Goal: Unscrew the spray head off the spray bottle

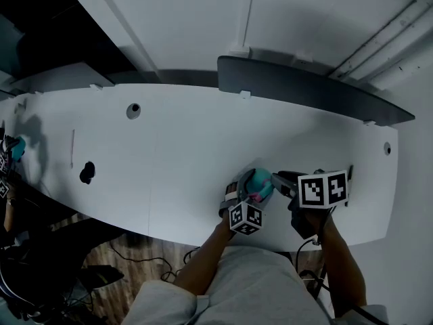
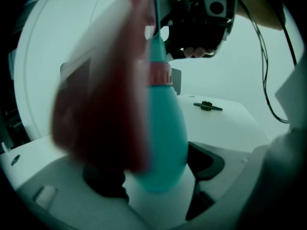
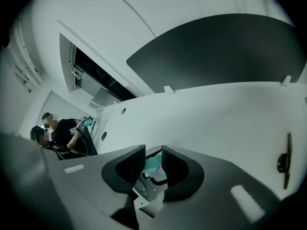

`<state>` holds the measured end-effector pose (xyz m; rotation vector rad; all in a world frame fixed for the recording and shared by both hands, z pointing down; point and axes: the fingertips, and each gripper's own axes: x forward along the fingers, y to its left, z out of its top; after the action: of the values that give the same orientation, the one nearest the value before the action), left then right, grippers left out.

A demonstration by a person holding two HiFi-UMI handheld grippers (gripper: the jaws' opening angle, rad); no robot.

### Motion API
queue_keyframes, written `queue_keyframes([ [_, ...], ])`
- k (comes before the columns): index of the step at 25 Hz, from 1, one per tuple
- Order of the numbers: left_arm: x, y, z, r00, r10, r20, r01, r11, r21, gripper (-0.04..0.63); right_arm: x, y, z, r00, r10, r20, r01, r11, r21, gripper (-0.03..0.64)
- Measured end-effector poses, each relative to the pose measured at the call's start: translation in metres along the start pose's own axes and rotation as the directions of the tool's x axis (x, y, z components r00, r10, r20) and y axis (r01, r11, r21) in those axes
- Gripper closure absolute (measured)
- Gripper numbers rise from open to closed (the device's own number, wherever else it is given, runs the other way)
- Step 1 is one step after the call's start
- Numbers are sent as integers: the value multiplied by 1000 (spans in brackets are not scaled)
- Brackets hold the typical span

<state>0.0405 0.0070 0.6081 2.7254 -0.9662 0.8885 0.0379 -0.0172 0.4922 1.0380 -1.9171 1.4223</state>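
While the left claw (image 1: 249, 188) is clasping the bottle (image 2: 165, 128) and the right claw (image 1: 279, 179) is pinching the head (image 3: 152, 164), the rounded body is probably risking spinning along, stalling the unscrewing.

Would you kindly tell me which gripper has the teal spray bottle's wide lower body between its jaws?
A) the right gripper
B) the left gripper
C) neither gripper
B: in the left gripper view the spray bottle bulges between the jaws of the left gripper.
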Motion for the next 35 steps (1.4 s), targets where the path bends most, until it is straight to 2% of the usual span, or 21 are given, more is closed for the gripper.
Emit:
queue_keyframes([
  [5, 0, -10, 3, 999, -43, 13, 41, 990, 136, 213, 4, 1, 2, 996, 8, -89, -17, 994, -106, 574],
  [7, 2, -11, 3, 999, -51, 10, 49, 989, 139, 212, 5, 3, 2, 992, -8, -128, -15, 984, -178, 575],
  [9, 3, -11, 3, 999, -50, 9, 48, 991, 126, 212, 8, 6, 2, 986, -37, -162, -10, 961, -278, 575],
  [11, 3, -10, 2, 999, -49, 9, 47, 992, 119, 212, 12, 16, 0, 977, -68, -202, -24, 906, -423, 575],
  [13, 2, -10, 2, 999, -49, 9, 48, 992, 114, 213, 16, 30, -5, 962, -116, -248, -66, 781, -621, 575],
  [14, 2, -10, 2, 999, -49, 9, 47, 993, 110, 213, 19, 37, -9, 953, -150, -265, -97, 675, -731, 575],
  [16, 3, -10, 1, 999, -47, 8, 46, 994, 100, 213, 25, 48, -20, 933, -225, -281, -165, 424, -891, 572],
  [17, 3, -10, 1, 999, -45, 6, 44, 995, 94, 213, 27, 52, -24, 924, -258, -282, -192, 325, -926, 572],
  [18, 3, -10, 0, 999, -43, 5, 42, 995, 87, 213, 28, 54, -28, 917, -282, -281, -209, 260, -943, 572],
  [20, 3, -10, 0, 999, -42, 2, 42, 997, 70, 213, 30, 55, -32, 911, -307, -276, -221, 202, -954, 572],
  [24, 3, -8, -1, 999, -42, 1, 42, 998, 40, 213, 31, 56, -24, 931, -299, -208, -164, 165, -973, 565],
  [25, 3, -7, -1, 999, -41, 2, 40, 999, 35, 213, 29, 57, -19, 944, -281, -173, -133, 158, -978, 548],
  [26, 3, -6, 0, 999, -39, 2, 39, 999, 31, 213, 26, 59, -14, 957, -252, -143, -100, 176, -979, 485],
  [27, 3, -6, 0, 999, -38, 2, 38, 999, 29, 213, 20, 62, -8, 971, -205, -120, -71, 233, -970, 434],
  [28, 3, -6, 1, 999, -37, 0, 37, 999, 28, 213, 11, 67, -3, 985, -139, -98, -48, 327, -944, 412],
  [30, 3, -7, 1, 999, -38, -3, 38, 999, 28, 213, -11, 76, 6, 999, 3, -33, -29, 559, -828, 396],
  [31, 3, -7, 0, 999, -39, -5, 39, 999, 28, 213, -22, 75, 7, 999, 44, 4, -26, 657, -754, 393],
  [32, 3, -7, 0, 999, -40, -6, 40, 999, 28, 213, -31, 70, 5, 998, 54, 31, -18, 724, -690, 373],
  [33, 3, -7, 0, 999, -41, -6, 41, 999, 28, 213, -37, 63, -1, 999, 33, 38, 0, 753, -658, 359],
  [34, 3, -7, 0, 999, -42, -6, 42, 999, 28, 213, -39, 53, -9, 999, -16, 28, 31, 739, -673, 362],
  [35, 2, -6, -1, 999, -42, -5, 42, 999, 28, 213, -40, 44, -17, 996, -86, 17, 71, 682, -728, 376],
])
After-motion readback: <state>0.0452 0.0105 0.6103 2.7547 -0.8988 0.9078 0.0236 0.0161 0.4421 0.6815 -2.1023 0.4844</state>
